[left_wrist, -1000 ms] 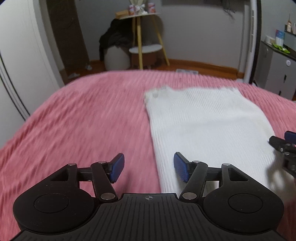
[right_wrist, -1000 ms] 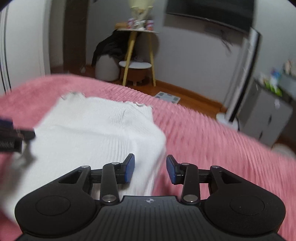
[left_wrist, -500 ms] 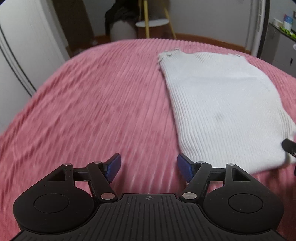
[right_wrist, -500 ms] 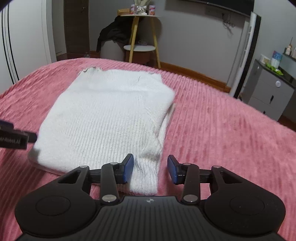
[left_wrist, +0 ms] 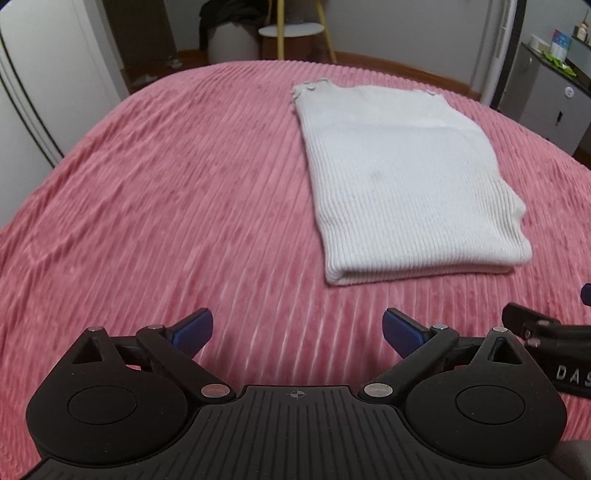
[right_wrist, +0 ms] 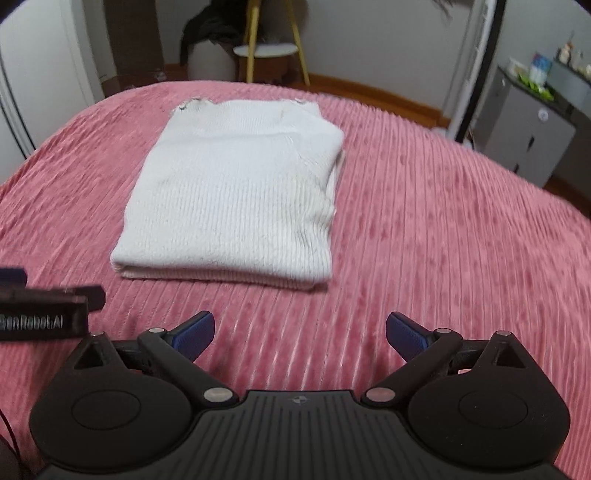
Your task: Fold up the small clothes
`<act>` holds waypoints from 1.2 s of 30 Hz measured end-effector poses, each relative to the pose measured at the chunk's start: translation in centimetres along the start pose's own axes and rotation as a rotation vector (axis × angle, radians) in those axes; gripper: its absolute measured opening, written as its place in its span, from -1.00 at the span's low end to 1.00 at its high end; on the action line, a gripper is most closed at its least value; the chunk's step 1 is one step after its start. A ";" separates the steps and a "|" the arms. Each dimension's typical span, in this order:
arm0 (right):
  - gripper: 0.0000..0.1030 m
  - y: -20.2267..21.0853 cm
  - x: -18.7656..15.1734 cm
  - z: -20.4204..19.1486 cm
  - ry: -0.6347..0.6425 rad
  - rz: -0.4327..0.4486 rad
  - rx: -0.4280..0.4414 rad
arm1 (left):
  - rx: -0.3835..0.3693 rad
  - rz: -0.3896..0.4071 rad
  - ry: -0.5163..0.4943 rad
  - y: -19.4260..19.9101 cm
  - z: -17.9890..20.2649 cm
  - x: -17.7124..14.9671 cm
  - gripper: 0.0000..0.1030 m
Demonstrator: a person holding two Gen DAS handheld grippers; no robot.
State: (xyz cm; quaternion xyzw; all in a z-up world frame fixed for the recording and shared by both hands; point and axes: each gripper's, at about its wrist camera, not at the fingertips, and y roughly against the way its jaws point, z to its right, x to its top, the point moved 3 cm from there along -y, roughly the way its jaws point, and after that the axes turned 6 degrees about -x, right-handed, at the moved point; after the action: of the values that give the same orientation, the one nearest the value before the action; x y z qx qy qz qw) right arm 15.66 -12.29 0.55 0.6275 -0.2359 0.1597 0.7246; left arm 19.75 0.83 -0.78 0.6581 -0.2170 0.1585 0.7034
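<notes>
**A:** ok so where are we with the folding? Going left to right: the left gripper point(left_wrist: 297, 330) hangs over bare pink bedspread point(left_wrist: 155, 206), its jaws opening wide with nothing between the blue pads — just ribbed blanket under them.

**B:** Yeah, same for the other one. The right gripper point(right_wrist: 300, 331) is also opening up and carries nothing, and both sit just short of the near edge of the white knit top point(right_wrist: 236, 199). Neither touches it.

**A:** And the top itself lies out on the bed, a bit right of centre in the left wrist view, folded into a compact rectangle. You can see the doubled fold line along the near edge, layers stacked, and the scalloped hem or neckline at the far end.

**B:** Right side is a little sloppy tho. In the right wrist view an under-layer peeks out past the top layer along the right edge. Not a big deal imo.

**A:** So I'd call this garment basically done. Both grippers are clear of it and it holds its shape on its own.

**B:** Agreed. What's left — maybe one tidy-up nudge on that right edge, or another halving if they want it smaller. The task says "clothes", plural, but I can't see any other piece on the bed from either camera, so no idea if more are coming.

**A:** Background's just a stool point(left_wrist: 290, 31), a grey cabinet point(right_wrist: 528, 136), nothing laundry-ish that I can make out.
</notes>
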 end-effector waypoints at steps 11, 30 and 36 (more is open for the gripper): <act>0.92 2.1 0.9 -0.2 0.041 0.022 -0.038 | 0.012 -0.001 -0.016 1.3 0.5 -0.2 0.96; 0.92 3.2 1.3 -0.3 0.046 0.012 -0.029 | -0.006 0.020 -0.004 2.8 0.4 0.2 0.96; 0.92 3.5 1.5 -0.3 0.051 0.020 -0.034 | -0.012 0.027 -0.012 3.1 0.7 0.3 0.96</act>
State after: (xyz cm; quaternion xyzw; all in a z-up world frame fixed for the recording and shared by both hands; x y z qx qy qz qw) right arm 15.09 -11.51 4.27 0.6086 -0.2261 0.1788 0.7392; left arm 18.43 0.41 2.05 0.6516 -0.2312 0.1629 0.7039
